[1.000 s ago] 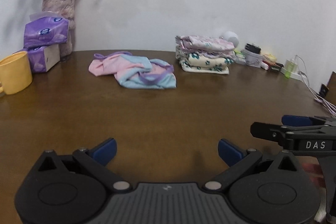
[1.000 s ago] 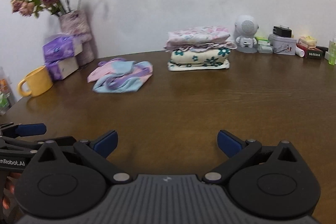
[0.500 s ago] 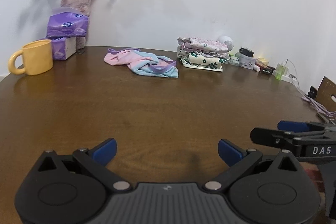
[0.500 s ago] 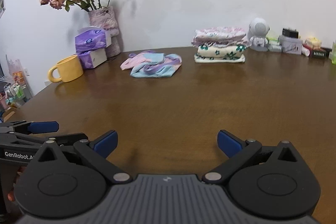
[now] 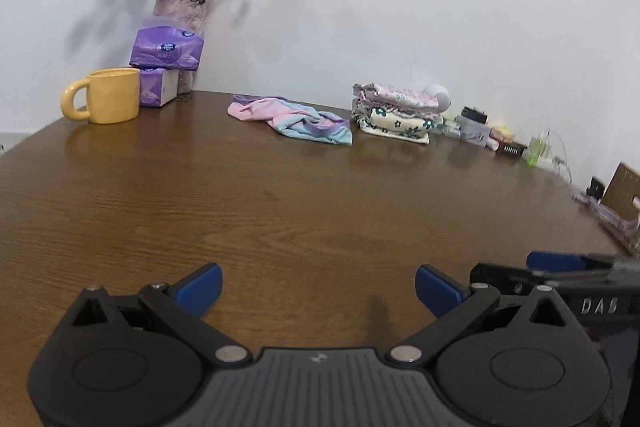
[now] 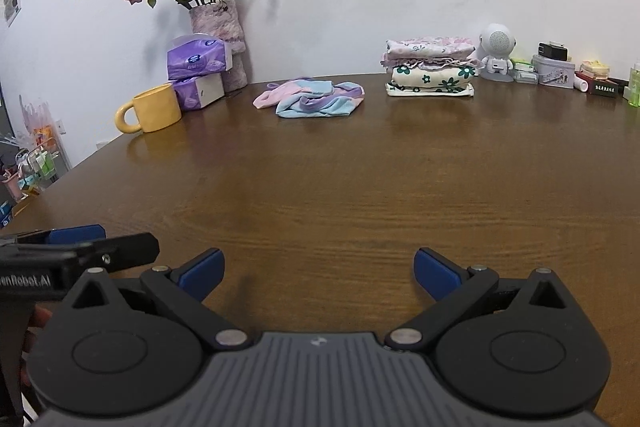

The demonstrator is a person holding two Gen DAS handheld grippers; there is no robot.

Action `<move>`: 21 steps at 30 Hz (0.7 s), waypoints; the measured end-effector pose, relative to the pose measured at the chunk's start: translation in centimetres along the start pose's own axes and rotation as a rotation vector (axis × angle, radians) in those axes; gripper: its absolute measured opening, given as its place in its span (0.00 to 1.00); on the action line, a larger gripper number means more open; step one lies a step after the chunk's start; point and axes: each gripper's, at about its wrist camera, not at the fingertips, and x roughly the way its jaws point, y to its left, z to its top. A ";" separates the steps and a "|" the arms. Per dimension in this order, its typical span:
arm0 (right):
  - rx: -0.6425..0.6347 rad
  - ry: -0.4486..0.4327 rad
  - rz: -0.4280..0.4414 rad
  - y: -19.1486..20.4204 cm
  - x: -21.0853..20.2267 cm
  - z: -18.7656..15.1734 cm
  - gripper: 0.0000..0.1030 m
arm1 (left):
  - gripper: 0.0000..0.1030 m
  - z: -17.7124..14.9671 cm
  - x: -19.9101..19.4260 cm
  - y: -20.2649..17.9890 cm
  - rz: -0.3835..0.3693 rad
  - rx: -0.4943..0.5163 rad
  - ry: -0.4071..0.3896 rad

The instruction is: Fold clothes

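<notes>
A crumpled pink, blue and purple garment (image 5: pixel 294 121) (image 6: pixel 310 98) lies at the far side of the round wooden table (image 5: pixel 280 203) (image 6: pixel 340 179). To its right stands a stack of folded floral clothes (image 5: pixel 396 113) (image 6: pixel 430 67). My left gripper (image 5: pixel 318 289) hovers open over the near edge, empty, far from the garment. My right gripper (image 6: pixel 318 273) is open and empty too, beside the left one. The right gripper's fingers (image 5: pixel 560 263) show at the right of the left wrist view; the left gripper's fingers (image 6: pixel 76 237) show at the left of the right wrist view.
A yellow mug (image 5: pixel 108 101) (image 6: pixel 154 109), purple tissue packs (image 5: pixel 166 57) (image 6: pixel 198 61) and a vase of dried roses (image 5: pixel 180 7) (image 6: pixel 218 23) stand at the far left. A small white robot figure (image 6: pixel 498 53), tins and bottles (image 6: pixel 554 71) line the far right.
Both grippers have pulled back toward the near edge of the table, so the garment and the stack look smaller and farther away. Both stay open.
</notes>
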 end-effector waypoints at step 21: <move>0.086 -0.032 0.009 -0.8 -0.9 -2.0 1.00 | 1.00 -0.5 0.6 -0.7 0.010 0.010 0.022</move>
